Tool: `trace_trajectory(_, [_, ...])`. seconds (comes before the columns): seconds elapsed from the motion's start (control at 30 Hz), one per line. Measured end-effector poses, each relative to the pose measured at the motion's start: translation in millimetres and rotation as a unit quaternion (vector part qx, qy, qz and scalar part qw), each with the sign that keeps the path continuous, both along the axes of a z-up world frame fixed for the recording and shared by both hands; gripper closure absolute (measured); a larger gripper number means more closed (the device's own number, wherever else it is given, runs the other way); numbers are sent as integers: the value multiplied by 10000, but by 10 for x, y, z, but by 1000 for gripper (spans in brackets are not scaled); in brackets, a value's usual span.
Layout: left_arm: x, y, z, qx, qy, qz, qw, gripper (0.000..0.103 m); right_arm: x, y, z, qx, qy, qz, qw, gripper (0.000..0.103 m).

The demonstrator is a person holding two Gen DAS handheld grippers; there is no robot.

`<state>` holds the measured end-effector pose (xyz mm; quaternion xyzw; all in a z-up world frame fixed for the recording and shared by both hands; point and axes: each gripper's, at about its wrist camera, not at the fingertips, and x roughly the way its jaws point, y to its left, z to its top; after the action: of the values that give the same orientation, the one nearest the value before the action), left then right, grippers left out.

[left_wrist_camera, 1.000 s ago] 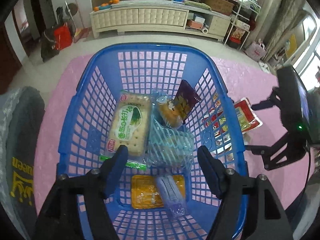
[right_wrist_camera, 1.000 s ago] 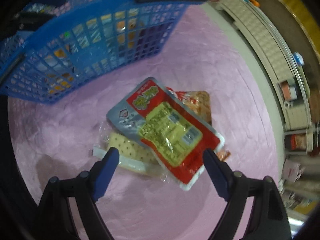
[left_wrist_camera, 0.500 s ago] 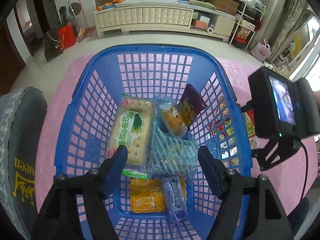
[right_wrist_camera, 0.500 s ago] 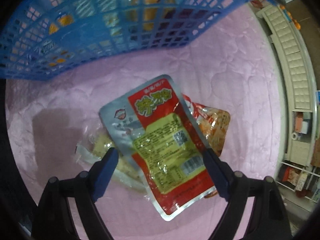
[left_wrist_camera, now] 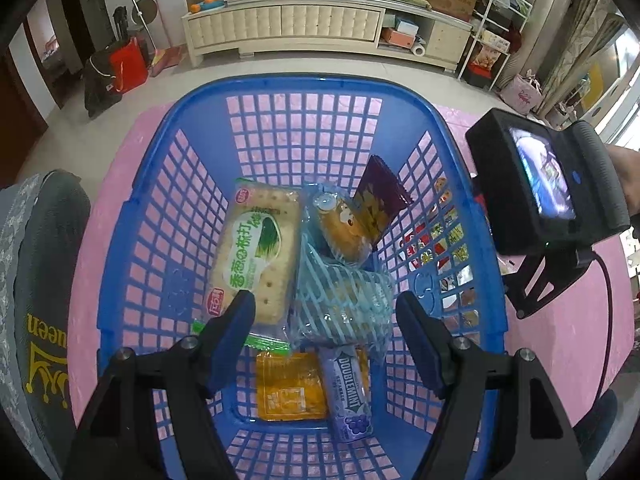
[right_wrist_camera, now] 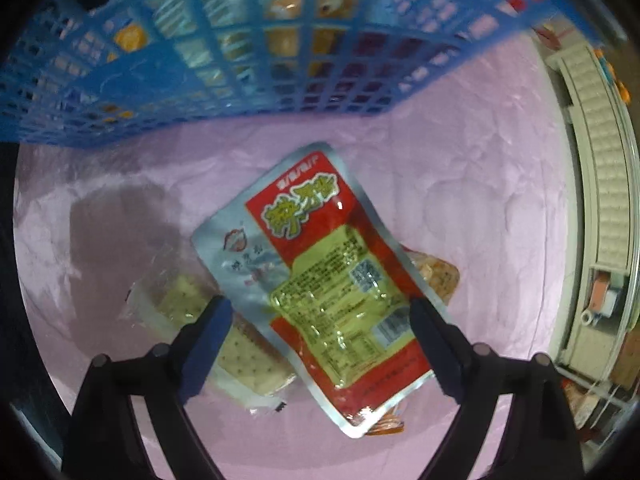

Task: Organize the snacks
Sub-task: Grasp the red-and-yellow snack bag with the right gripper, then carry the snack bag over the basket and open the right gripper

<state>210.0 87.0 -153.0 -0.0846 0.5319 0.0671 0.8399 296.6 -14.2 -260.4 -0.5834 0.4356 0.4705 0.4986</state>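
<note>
1. Setting: a living room with a long cream cabinet (left_wrist_camera: 288,24) along the far wall. A pink quilted mat (right_wrist_camera: 460,152) covers the work surface, and a blue basket (left_wrist_camera: 132,216) stands on it.
2. Basket contents: a cracker pack (left_wrist_camera: 256,248), a small cake (left_wrist_camera: 344,228), a purple sachet (left_wrist_camera: 378,196), a striped blue bag (left_wrist_camera: 340,300), an orange packet (left_wrist_camera: 288,390) and a gum pack (left_wrist_camera: 350,392).
3. Left gripper (left_wrist_camera: 326,340): poised above the basket interior, jaws parted, nothing between them.
4. Right gripper (right_wrist_camera: 320,328): pointed down at the mat just outside the basket wall, jaws wide and empty. No contact with any item is evident.
5. Target: a red and silver pouch (right_wrist_camera: 320,280) lies flat on the mat, directly below the right gripper, overlapping a clear-wrapped cracker pack (right_wrist_camera: 236,344) and an orange-red packet (right_wrist_camera: 436,276).
6. Key relation: the pouch's long axis runs diagonally, upper left to lower right in the right wrist view; the fingertips straddle its lower half across the short width. The right hand is clearly nearer.
</note>
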Motion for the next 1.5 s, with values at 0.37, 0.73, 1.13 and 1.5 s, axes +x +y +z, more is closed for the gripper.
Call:
trace_trajectory(0.37, [-6,67,-39,-219,16,105,9997,32,11,-53,-88,532,160,-502,9972,64])
trace_trajectory(0.73, [-120,56,50,-87,-113,181,9997,32,-45,-183,209,986,361,-1020,9892,88])
trace_trajectory(1.13, [-512,51,441,1,-479,-54,9988,32,-480,-264,997,1556,-52,-1361,9784,89])
trace_trajectory(1.5, [-929,418,725,37,-757,163,9970,32,-1024,203,1465,2056,-325,-1157,9712,89])
